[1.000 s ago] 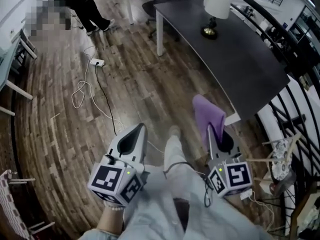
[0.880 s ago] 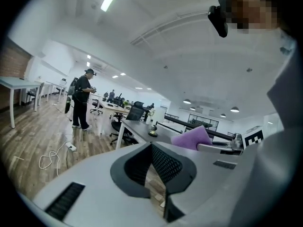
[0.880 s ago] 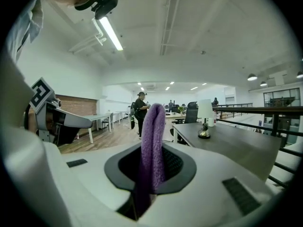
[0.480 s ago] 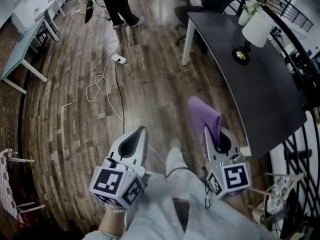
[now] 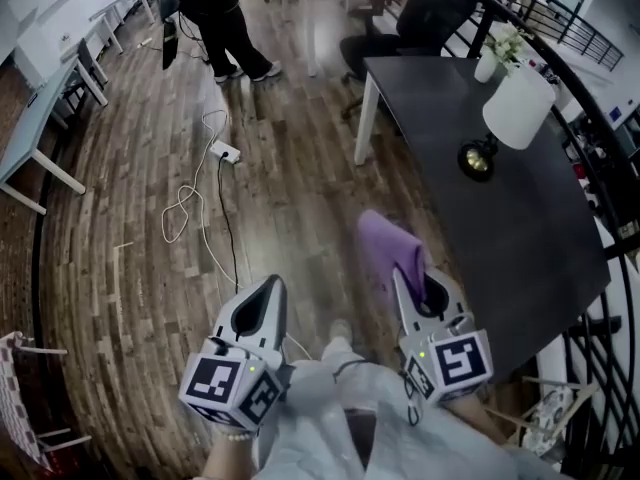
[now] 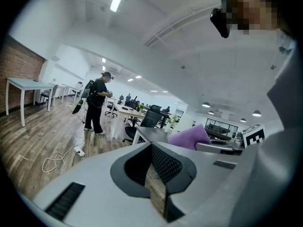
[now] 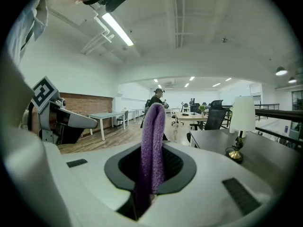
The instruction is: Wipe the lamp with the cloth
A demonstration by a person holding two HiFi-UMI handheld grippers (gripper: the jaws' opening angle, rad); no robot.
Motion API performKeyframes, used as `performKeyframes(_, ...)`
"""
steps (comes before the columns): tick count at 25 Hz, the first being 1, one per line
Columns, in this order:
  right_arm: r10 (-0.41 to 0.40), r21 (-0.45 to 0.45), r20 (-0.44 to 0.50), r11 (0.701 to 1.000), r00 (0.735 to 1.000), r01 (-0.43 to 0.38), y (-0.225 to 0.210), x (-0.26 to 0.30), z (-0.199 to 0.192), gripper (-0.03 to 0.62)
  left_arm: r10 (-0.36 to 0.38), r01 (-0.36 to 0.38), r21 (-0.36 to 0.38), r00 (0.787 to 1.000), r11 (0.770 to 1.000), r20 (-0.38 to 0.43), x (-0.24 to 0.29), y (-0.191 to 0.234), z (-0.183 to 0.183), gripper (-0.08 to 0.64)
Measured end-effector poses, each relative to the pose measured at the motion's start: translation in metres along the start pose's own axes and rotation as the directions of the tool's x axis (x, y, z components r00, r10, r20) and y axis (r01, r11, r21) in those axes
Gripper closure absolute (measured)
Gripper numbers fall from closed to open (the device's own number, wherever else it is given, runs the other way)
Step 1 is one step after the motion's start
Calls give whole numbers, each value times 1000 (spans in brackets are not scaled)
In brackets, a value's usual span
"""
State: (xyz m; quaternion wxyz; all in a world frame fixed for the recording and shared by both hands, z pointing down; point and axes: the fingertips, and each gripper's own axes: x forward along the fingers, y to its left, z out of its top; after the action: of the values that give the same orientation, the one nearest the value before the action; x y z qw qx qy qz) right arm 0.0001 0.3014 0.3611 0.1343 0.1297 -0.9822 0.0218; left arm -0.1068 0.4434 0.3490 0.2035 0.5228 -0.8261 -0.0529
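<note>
The lamp (image 5: pixel 515 108) is standing on the dark tabletop (image 5: pixel 520 238), ahead and right of the right gripper's fingers, well apart from them. The right gripper (image 5: pixel 408 276) is clamping the purple cloth (image 5: pixel 388 251), which is sticking up past its fingertips. The left gripper (image 5: pixel 268 290) is hovering over the floor (image 5: pixel 120 188), fingers narrowed until the tips meet, nothing between them. A person (image 5: pixel 225 18) is standing far ahead.

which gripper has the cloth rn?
The right gripper: its jaws are shut on the purple cloth. The left gripper is shut on nothing.
</note>
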Motion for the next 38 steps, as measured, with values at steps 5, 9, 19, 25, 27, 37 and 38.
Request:
performKeyframes(5, -16, 2, 14, 1000, 1000, 16, -49, 31, 18, 543, -19, 19, 11, 1000, 1000, 9, 57, -11, 26, 548)
performKeyframes(9, -31, 15, 22, 999, 999, 30, -93, 46, 39, 543, -25, 25, 24, 1000, 999, 14, 99, -29, 56, 548)
performKeyframes(19, -134, 54, 57, 990, 989, 131, -166, 53, 52, 543, -106, 106, 101, 994, 989, -4, 170, -69, 84, 548)
performKeyframes(25, -247, 104, 74, 966, 966, 239, -207, 48, 51, 543, -166, 164, 131, 986, 978, 10, 217, -87, 99, 548)
performKeyframes(27, -290, 111, 73, 953, 954, 281, -222, 47, 48, 543, -206, 204, 138, 978, 969, 5, 237, -93, 101, 548)
performKeyframes(37, -509, 168, 37, 852, 860, 497, -310, 54, 45, 543, -427, 439, 180, 898, 880, -104, 356, -147, 111, 548)
performKeyframes(38, -529, 173, 31, 839, 848, 516, -319, 56, 47, 543, -450, 464, 185, 886, 866, -113, 368, -154, 114, 548)
